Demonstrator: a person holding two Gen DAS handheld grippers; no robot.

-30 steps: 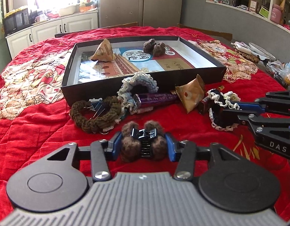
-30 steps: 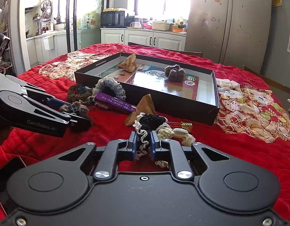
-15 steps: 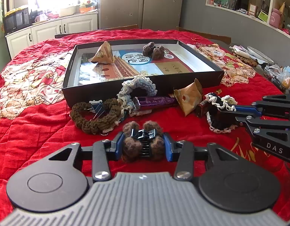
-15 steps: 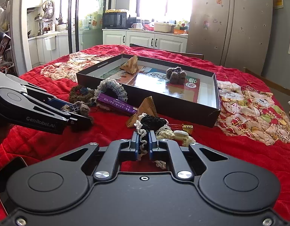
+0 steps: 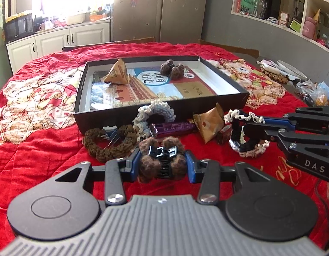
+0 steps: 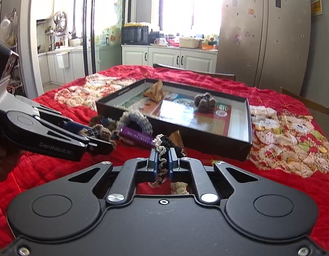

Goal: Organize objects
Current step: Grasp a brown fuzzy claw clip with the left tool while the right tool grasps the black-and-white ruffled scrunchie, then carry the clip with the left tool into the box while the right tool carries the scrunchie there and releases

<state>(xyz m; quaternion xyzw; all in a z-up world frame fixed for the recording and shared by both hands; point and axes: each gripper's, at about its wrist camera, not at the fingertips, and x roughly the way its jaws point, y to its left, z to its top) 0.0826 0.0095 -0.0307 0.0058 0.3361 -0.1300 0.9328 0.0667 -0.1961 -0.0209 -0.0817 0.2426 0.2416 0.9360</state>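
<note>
- My left gripper (image 5: 163,164) has its fingers clamped on a brown fuzzy hair claw (image 5: 162,160), low over the red table (image 5: 47,149).
- My right gripper (image 6: 163,160) pinches the black-and-cream scrunchie (image 6: 162,149) tight, lifted slightly.
- The black tray (image 5: 126,115) sits just behind.

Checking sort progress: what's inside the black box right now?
Inside the black box: a tan pyramid-shaped packet at back left and a brown fuzzy hair clip at back centre, both resting on a printed sheet. The near wall hides the box's front strip.
</note>
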